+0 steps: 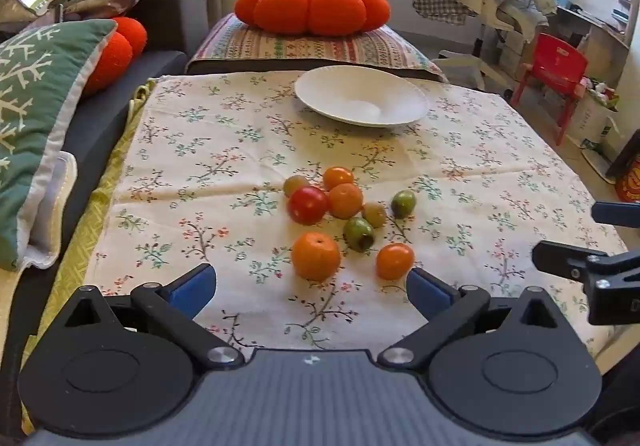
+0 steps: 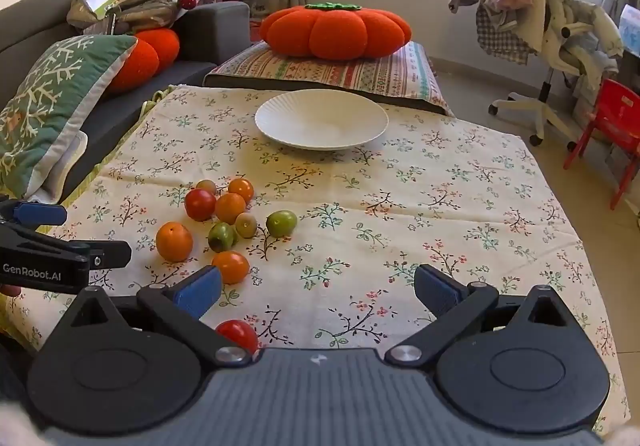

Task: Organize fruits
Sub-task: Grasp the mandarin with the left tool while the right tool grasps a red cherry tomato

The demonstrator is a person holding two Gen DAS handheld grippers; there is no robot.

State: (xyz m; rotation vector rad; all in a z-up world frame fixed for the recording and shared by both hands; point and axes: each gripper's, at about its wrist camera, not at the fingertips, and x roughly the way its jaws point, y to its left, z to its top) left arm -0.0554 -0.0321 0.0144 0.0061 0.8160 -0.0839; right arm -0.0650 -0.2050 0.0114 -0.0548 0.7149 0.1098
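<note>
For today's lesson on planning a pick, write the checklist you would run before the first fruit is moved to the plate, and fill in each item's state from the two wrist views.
1. Left gripper jaws open, nothing held: ok.
2. Right gripper jaws open, nothing held: ok.
3. White plate holds nothing and stands beyond the fruits: ok.
4. Nearest large orange fruit stands apart from its neighbours, ahead of the left jaws: ok.
5. Every fruit seen by both cameras: not ok; a red fruit close under the right gripper shows only in the right view.
6. Tablecloth lies flat enough: ok, mild creases only.
</note>
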